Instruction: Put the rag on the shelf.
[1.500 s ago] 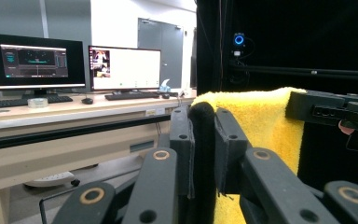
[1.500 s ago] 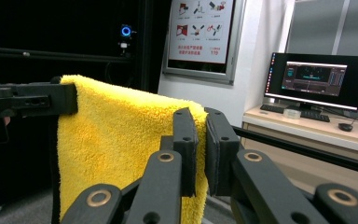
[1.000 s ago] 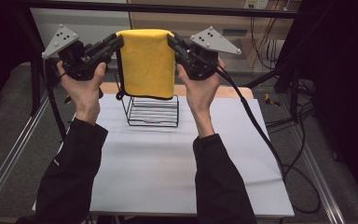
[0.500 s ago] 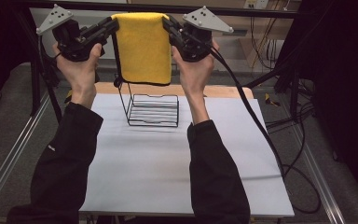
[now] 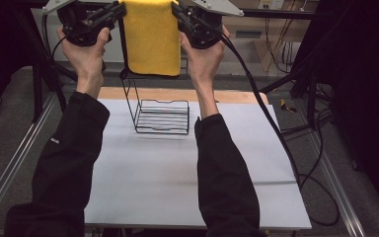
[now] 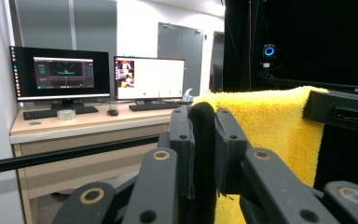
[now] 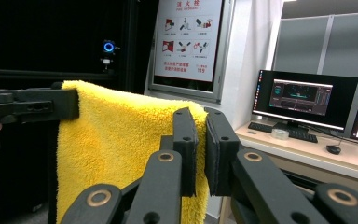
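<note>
You hold the yellow microfibre towel [image 5: 151,37] stretched by its two top corners, left gripper [image 5: 112,14] and right gripper [image 5: 181,15] each clamped on a corner, so it hangs flat and fluffy above the black wire rack [image 5: 161,117] near the white table's [image 5: 148,187] far edge.
</note>
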Available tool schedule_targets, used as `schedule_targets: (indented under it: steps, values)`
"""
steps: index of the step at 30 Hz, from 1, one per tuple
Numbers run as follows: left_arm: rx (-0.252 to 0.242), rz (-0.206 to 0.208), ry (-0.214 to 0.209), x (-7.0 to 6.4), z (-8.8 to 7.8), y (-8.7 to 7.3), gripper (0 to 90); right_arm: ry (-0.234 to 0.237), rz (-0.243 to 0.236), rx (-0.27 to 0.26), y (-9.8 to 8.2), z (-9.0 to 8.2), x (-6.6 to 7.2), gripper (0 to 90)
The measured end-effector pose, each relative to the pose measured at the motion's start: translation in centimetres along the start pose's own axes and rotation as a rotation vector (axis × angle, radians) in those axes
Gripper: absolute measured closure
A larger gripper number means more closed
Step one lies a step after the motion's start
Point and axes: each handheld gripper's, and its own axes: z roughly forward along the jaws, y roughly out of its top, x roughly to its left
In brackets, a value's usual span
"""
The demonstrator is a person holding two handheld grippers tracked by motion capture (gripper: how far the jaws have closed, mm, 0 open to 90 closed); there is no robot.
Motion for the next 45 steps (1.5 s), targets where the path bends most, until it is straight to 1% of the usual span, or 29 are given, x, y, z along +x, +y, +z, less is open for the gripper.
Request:
schedule_targets:
  steps: [2,6,9,11,12,13,16,18,19,20,22,24,25,27,31,35,37,38,39,45]
  values:
    - [0.004,0.012,0.010,0.3,0.5,-0.1,79.6,0.000,-0.002,0.007,-0.2,0.3,-0.2,84.4]
    - [0.019,0.040,0.016,0.7,1.6,0.0,79.6,-0.013,0.002,0.015,-0.5,1.1,-0.6,84.4]
    - [0.018,0.033,0.008,1.1,2.2,-0.3,79.6,-0.017,-0.012,0.016,-0.7,1.4,-0.9,84.4]
    - [0.034,0.039,0.011,1.3,2.5,-0.7,79.6,-0.020,-0.022,0.024,-0.9,1.6,-1.0,84.4]
    - [0.041,0.040,0.012,1.4,2.6,-1.0,79.6,-0.023,-0.030,0.039,-1.2,1.8,-1.1,84.4]
    - [0.042,0.039,0.009,1.4,2.6,-1.3,79.6,-0.023,-0.030,0.039,-1.2,1.8,-1.1,84.4]
    - [0.045,0.030,-0.007,1.6,2.4,-2.5,79.6,-0.019,-0.028,0.061,-2.0,1.9,-1.2,84.4]
    - [0.056,0.032,-0.011,1.7,2.1,-3.3,79.6,-0.004,-0.019,0.078,-3.0,1.7,-1.2,84.4]
    - [0.063,0.030,-0.014,1.7,2.0,-3.7,79.6,-0.004,-0.019,0.078,-3.0,1.7,-1.2,84.4]
    - [0.071,0.028,-0.014,1.8,2.0,-4.1,79.5,0.000,-0.025,0.095,-3.6,1.8,-1.1,84.3]
    - [0.080,0.024,-0.014,1.8,1.8,-4.7,79.5,0.003,-0.026,0.102,-3.9,1.8,-1.1,84.3]
    - [0.078,0.015,-0.021,1.9,1.4,-5.2,79.5,0.011,-0.021,0.107,-4.4,1.7,-1.0,84.3]
    - [0.080,0.013,-0.024,1.9,1.2,-5.4,79.5,0.023,-0.024,0.113,-4.8,1.5,-0.9,84.3]
    - [0.083,0.011,-0.035,1.9,0.8,-5.9,79.5,0.026,-0.024,0.117,-5.0,1.4,-0.8,84.3]
    - [0.091,0.009,-0.048,1.8,0.0,-6.8,79.4,0.051,-0.012,0.129,-5.6,0.9,-0.5,84.3]
    - [0.117,0.028,-0.047,1.6,-0.5,-7.7,79.4,0.055,-0.028,0.154,-6.4,0.5,-0.2,84.2]
    - [0.120,0.023,-0.053,1.5,-0.7,-8.1,79.4,0.062,-0.027,0.159,-6.7,0.2,-0.1,84.2]
    - [0.118,0.038,-0.052,1.4,-0.8,-8.2,79.3,0.064,-0.025,0.161,-6.9,0.1,-0.1,84.2]
    - [0.132,0.035,-0.053,1.3,-0.9,-8.3,79.4,0.068,-0.025,0.160,-7.0,-0.1,0.0,84.2]
    - [0.142,0.043,-0.057,1.0,-1.4,-8.7,79.3,0.083,-0.026,0.173,-7.5,-0.7,0.1,84.1]
